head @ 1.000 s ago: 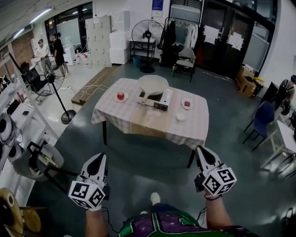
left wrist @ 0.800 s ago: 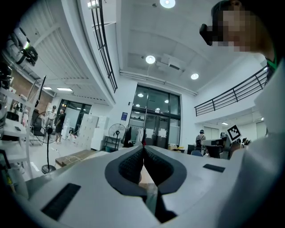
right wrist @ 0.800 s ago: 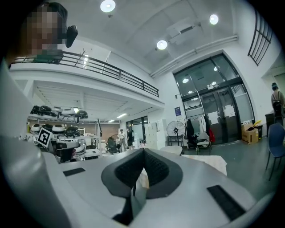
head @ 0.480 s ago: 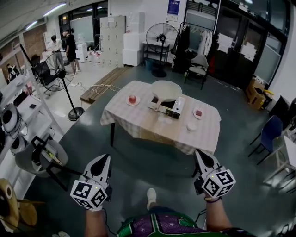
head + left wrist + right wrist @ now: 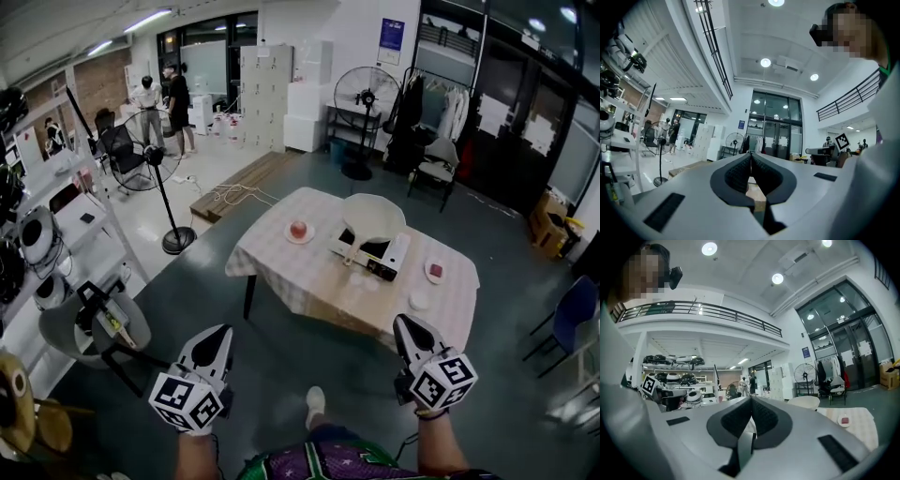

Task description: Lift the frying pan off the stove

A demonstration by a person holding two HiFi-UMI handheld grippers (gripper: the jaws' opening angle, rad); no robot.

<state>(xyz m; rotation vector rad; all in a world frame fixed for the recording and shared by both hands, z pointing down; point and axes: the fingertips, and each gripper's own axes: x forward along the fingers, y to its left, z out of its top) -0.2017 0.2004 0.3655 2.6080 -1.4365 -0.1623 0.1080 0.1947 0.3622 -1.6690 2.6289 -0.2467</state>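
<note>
A cream frying pan (image 5: pixel 373 216) sits on a white portable stove (image 5: pixel 377 255) in the middle of a table with a checked cloth (image 5: pixel 309 281), well ahead of me. Both grippers hang over the dark floor short of the table, far from the pan. My left gripper (image 5: pixel 223 331) is shut with nothing in it, its jaws meeting at the tip (image 5: pixel 750 154). Likewise my right gripper (image 5: pixel 403 322) is shut and empty (image 5: pixel 751 399). In the right gripper view the pan (image 5: pixel 803 402) shows just right of the jaws, with the table (image 5: pixel 862 416) beyond.
On the table lie a plate with a red item (image 5: pixel 299 230), a small dish (image 5: pixel 434 272) and a small white bowl (image 5: pixel 419 301). A standing fan (image 5: pixel 175 239) is left of the table, shelves with equipment (image 5: pixel 47 262) at far left, a blue chair (image 5: pixel 572 319) at right. People stand at the back left.
Both grippers have travelled forward across the floor, and the table with the pan now sits nearer and further right in the head view. The jaws of both stay shut.
</note>
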